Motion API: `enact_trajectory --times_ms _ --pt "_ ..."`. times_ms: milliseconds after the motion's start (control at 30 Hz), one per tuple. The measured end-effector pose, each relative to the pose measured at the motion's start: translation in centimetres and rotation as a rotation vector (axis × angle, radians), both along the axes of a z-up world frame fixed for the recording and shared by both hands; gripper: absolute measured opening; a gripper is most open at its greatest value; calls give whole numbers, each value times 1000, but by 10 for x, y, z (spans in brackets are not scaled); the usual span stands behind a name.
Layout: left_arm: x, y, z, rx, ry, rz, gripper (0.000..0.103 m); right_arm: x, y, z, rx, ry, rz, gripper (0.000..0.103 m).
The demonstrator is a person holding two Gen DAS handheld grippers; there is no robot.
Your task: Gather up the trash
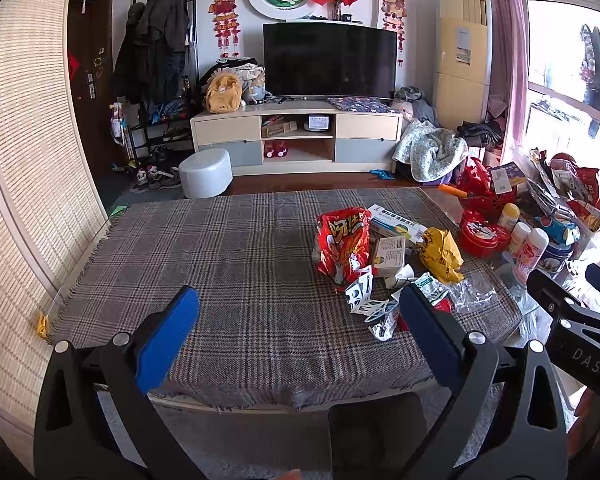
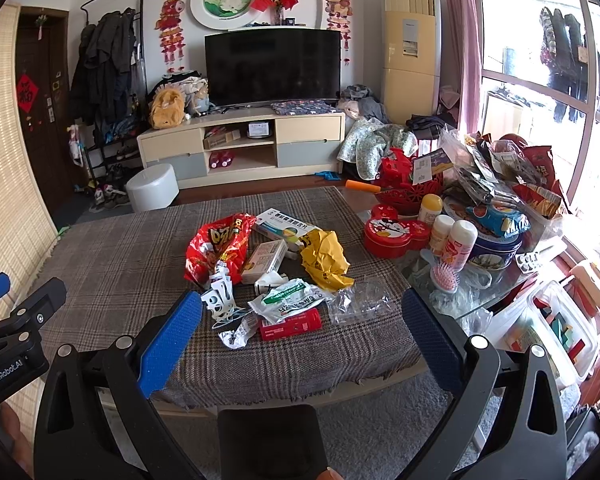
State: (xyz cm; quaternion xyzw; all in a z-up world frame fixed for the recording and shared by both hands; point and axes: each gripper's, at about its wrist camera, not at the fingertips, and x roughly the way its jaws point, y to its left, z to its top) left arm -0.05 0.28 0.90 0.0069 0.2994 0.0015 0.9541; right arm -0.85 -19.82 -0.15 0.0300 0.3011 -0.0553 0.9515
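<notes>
The trash lies in a loose heap on the plaid cloth (image 2: 112,264), a woven grey-brown fabric with a fringed edge. Everything is placed here relative to the red snack bag (image 2: 216,250). That bag is glossy, crumpled foil, its long axis running from the near edge of the cloth away toward the TV (image 2: 272,68), torn end nearest the grippers. Just right of it sits a small cardboard box (image 2: 265,266), and behind that a longer white-and-blue box (image 2: 286,230) lying slantwise. Further right is a crushed yellow wrapper (image 2: 326,258). In front of the bag lie white scraps with black print (image 2: 218,300), a green-and-white pouch (image 2: 290,300), a flat red packet (image 2: 290,324) lying crosswise, and a clear crinkled plastic piece (image 2: 358,300), possibly a blister tray. Well right of the bag, off the cloth, stand a red tin (image 2: 396,234) and white bottles (image 2: 462,244).

The right gripper (image 2: 302,326) hangs above the near scraps, its blue-padded fingers spread wide, holding nothing. The left gripper (image 1: 298,322) is likewise spread and empty, over bare cloth left of the bag (image 1: 342,246).
</notes>
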Motion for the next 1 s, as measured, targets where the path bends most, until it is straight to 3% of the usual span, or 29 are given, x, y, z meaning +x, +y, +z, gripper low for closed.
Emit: enact_trajectory --times_ms 1000 --pt "16 11 -7 16 4 -10 95 17 -16 -13 47 -1 -36 100"
